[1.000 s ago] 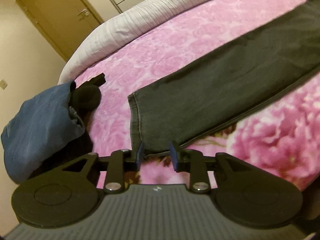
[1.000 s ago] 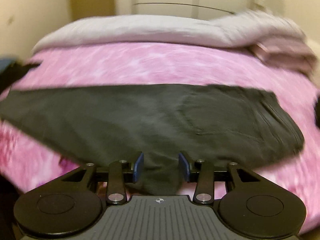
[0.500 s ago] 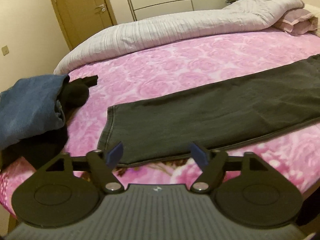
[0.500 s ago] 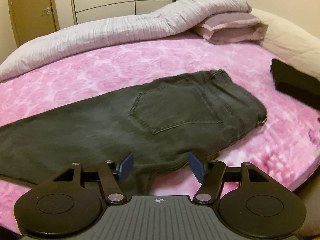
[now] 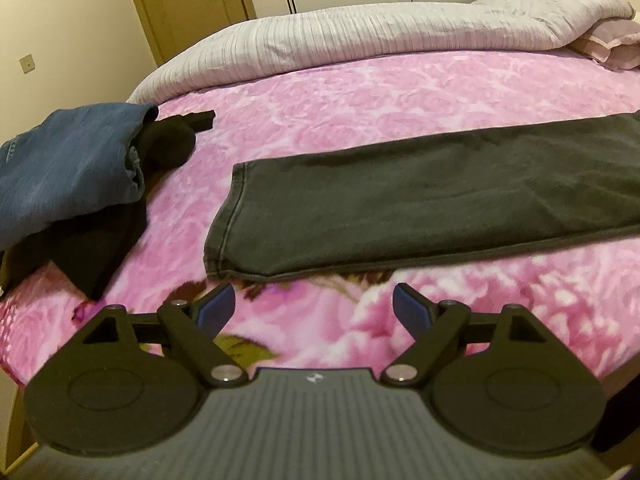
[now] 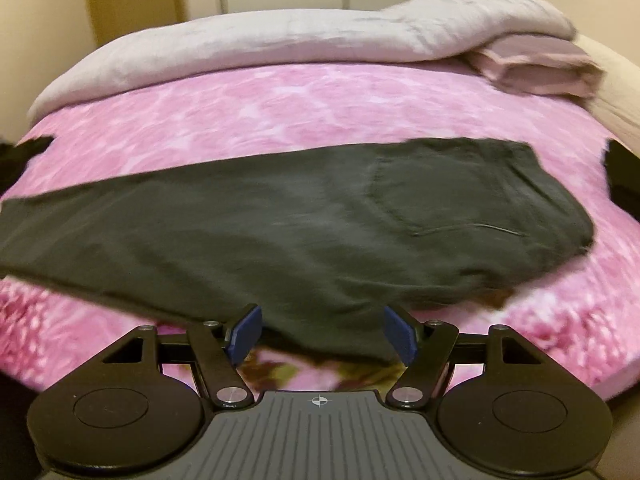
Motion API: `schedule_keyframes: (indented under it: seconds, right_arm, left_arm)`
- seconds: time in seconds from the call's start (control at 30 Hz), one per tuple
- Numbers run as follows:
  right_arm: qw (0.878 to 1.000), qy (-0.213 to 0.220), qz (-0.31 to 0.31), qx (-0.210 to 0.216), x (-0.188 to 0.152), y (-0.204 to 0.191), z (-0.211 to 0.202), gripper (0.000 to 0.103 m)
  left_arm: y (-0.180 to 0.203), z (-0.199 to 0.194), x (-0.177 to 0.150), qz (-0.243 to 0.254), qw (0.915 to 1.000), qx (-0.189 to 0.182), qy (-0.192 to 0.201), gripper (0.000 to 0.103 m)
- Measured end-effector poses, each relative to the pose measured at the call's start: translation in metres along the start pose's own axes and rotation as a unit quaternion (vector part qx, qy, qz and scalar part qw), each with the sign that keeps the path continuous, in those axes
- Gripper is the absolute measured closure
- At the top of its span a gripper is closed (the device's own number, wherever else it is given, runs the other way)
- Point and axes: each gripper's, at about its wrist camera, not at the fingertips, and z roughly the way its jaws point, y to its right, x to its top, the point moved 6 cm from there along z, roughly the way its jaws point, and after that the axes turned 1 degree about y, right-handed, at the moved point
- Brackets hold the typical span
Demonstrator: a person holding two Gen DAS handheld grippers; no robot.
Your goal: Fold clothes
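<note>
Dark grey jeans (image 5: 420, 204) lie flat across the pink floral bed cover (image 5: 360, 92), folded lengthwise, leg hem to the left and waist to the right (image 6: 460, 196). My left gripper (image 5: 314, 308) is open and empty, just short of the hem end, above the cover. My right gripper (image 6: 322, 334) is open, its fingers on either side of the jeans' near edge at the seat, not closed on it.
A pile of blue denim (image 5: 68, 168) and black clothes (image 5: 100, 248) lies at the bed's left edge. A grey duvet (image 5: 360, 36) and pillows (image 6: 536, 64) lie along the far side. A black item (image 6: 624, 180) sits at the right. A door (image 5: 188, 4) stands behind.
Both grippers have opened and let go of the jeans. The left gripper has drawn back from the hem. The jeans now lie flat on the bed.
</note>
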Motion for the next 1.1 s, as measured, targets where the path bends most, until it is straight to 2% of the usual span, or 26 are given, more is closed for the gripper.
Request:
schedule_keyframes:
  seconds: [0.2,0.3,0.47,0.63,0.73,0.8,0.87,0.97,1.1]
  right_arm:
    - [0.998,0.001,-0.059,0.036,0.002,-0.046,0.004,0.032]
    - [0.988,0.027,-0.131,0.073,0.010,-0.091,0.006,0.032]
    - [0.947,0.071,-0.285,0.130,0.011,-0.193,0.014,0.033]
    - [0.891,0.110,-0.404,0.177,0.000,-0.298,0.030,0.033]
    - [0.860,0.126,-0.452,0.200,-0.010,-0.350,0.044,0.034]
    - [0.841,0.139,-0.479,0.208,-0.015,-0.385,0.055,0.036]
    - [0.824,0.148,-0.504,0.211,-0.023,-0.416,0.067,0.052]
    - [0.811,0.157,-0.521,0.213,-0.033,-0.457,0.085,0.056]
    - [0.803,0.163,-0.534,0.208,-0.040,-0.497,0.107,0.057]
  left_arm:
    - [-0.016,0.002,-0.003,-0.005,1.0000,0.000,0.001,0.019]
    - [-0.034,0.002,-0.004,-0.019,0.9998,0.010,0.004,0.019]
    - [-0.061,0.009,-0.009,-0.010,0.9996,0.026,-0.001,0.019]
    - [-0.080,0.016,-0.008,0.057,0.9983,0.012,0.003,0.019]
    - [-0.098,0.017,-0.002,0.086,0.9961,0.016,0.011,0.019]
    - [-0.112,0.017,0.000,0.091,0.9954,0.024,0.017,0.019]
    - [-0.124,0.017,0.001,0.084,0.9959,0.027,0.023,0.019]
    - [-0.140,0.019,-0.001,0.066,0.9971,0.026,0.028,0.019]
    - [-0.151,0.025,-0.009,0.064,0.9973,0.029,0.024,0.019]
